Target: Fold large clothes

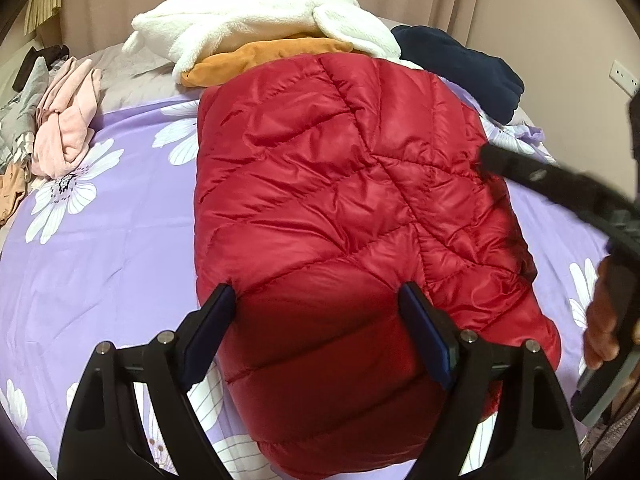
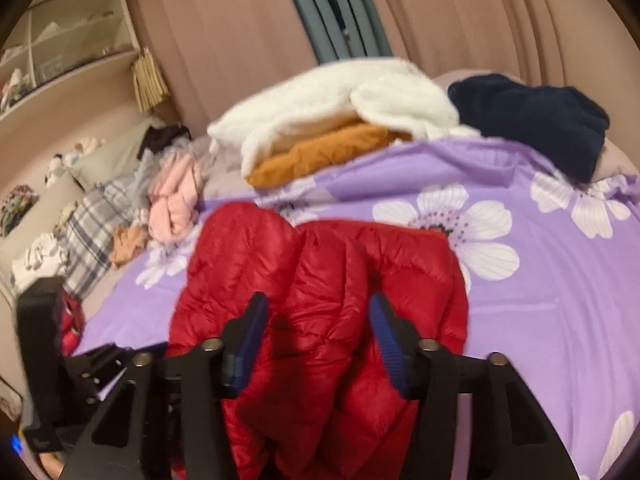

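A red quilted puffer jacket [image 1: 340,208] lies folded into a long bundle on the purple flowered bed sheet [image 1: 112,248]. My left gripper [image 1: 316,296] is open, its fingers apart over the near end of the jacket. My right gripper [image 2: 318,306] is open too, its blue pads either side of a puffed part of the jacket [image 2: 320,304] without pinching it. In the left wrist view one right gripper finger [image 1: 520,170] reaches in from the right and touches the jacket's right edge.
A white fleece [image 1: 256,20] lies on an orange garment [image 1: 264,60] at the far end of the bed. A navy garment [image 1: 464,68] lies far right. Pink clothes [image 1: 64,120] and other crumpled items lie at the left. Curtains hang behind; shelves [image 2: 68,40] stand far left.
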Demonstrator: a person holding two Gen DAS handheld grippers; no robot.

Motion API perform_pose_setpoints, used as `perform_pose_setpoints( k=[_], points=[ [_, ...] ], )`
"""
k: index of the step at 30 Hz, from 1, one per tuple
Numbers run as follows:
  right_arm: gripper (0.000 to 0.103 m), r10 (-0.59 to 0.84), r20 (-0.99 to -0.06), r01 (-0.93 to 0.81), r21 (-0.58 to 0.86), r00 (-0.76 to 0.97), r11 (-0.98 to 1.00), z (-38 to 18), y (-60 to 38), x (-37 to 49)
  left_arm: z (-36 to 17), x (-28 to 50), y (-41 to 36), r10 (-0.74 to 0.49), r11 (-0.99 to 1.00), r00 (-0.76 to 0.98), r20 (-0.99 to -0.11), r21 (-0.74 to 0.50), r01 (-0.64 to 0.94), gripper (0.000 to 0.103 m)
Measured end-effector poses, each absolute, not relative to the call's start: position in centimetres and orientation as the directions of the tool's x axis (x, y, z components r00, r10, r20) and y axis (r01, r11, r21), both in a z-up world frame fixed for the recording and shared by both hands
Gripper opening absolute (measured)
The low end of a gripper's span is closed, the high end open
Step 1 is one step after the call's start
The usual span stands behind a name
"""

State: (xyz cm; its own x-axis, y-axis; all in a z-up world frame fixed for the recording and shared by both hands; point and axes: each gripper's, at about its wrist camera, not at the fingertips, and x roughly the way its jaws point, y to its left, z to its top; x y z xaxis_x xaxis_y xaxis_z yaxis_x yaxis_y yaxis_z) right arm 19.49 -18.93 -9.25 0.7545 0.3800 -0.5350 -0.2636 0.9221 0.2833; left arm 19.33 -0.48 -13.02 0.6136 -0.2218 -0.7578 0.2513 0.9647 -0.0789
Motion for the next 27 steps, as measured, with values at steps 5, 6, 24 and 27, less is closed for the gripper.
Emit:
perform_pose_setpoints(
  k=[5,6,24,27],
  points=[
    [0.048,0.37,-0.615,-0.208,0.321,0.696,0.924,-12.2,-19.0,21.5,-13.5,19.5,-0.6,-0.222,0.963,0.608,-0.762,-0.075,0.258,0.085],
    [0.048,0.377,-0.616,-0.202,0.336,0.691,0.92,-12.5,-19.1,21.6,-13.6,19.5,-0.6,-0.223,0.963,0.607,-0.763,-0.076,0.258,0.086],
    [0.048,0.403,-0.635,-0.186,0.382,0.659,0.905,-13.3,-19.7,21.7,-14.8,18.2,0.6,-0.26,0.964,0.583,-0.77,-0.171,0.204,0.092],
    [0.048,0.389,-0.632,-0.194,0.357,0.67,0.914,-12.4,-19.7,20.7,-14.9,17.8,0.7,-0.262,0.964,0.581,-0.771,-0.177,0.199,0.092]
  ],
)
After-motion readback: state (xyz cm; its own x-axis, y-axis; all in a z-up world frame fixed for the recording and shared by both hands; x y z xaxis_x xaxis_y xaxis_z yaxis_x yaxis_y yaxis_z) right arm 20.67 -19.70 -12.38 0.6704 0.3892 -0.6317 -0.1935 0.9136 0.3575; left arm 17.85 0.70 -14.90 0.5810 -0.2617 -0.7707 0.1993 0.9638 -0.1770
